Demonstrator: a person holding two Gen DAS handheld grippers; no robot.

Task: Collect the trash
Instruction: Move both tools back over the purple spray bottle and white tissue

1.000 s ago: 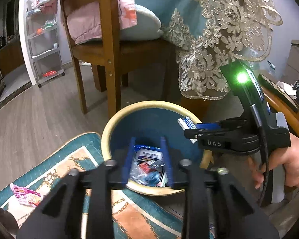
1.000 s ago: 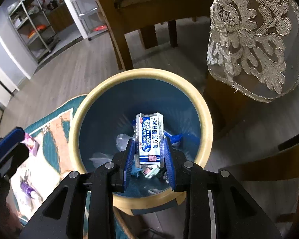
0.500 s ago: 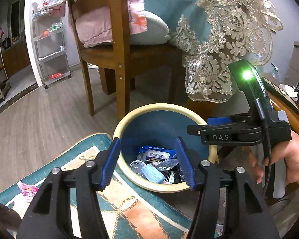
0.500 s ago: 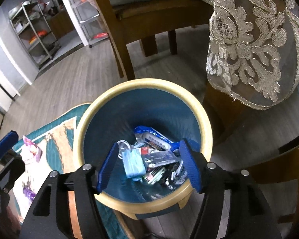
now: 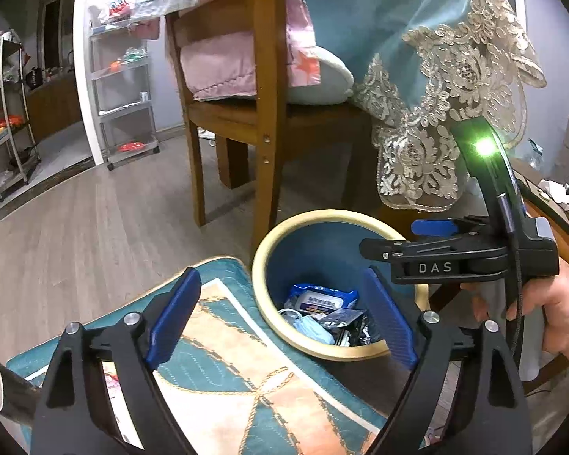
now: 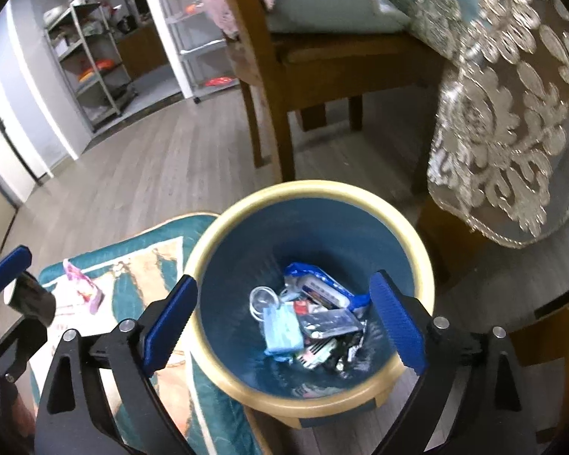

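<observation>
A round bin with a cream rim (image 5: 263, 265) (image 6: 307, 189) and a blue inside stands on the floor. In it lie a blue wipes pack (image 5: 322, 299) (image 6: 318, 288), a light blue face mask (image 6: 282, 331) and several wrappers. My left gripper (image 5: 280, 273) hangs above the bin's near left edge, its jaws opening, nothing between them. My right gripper (image 6: 283, 276) hovers over the bin mouth, jaws opening and empty; from the side it shows as right gripper (image 5: 389, 236). A pink wrapper (image 6: 83, 288) lies on the rug to the left.
The teal and orange rug (image 5: 227, 379) lies left of the bin. A wooden chair (image 5: 269, 113) and a lace tablecloth (image 5: 436, 113) stand just behind it. A dark tube with a white end (image 6: 28, 299) is at the left edge. Metal shelves (image 5: 125, 94) stand far back.
The right gripper let go of the white and blue packet, which dropped into the bin. Both grippers' jaws spread wide, and both lifted back from the bin.
</observation>
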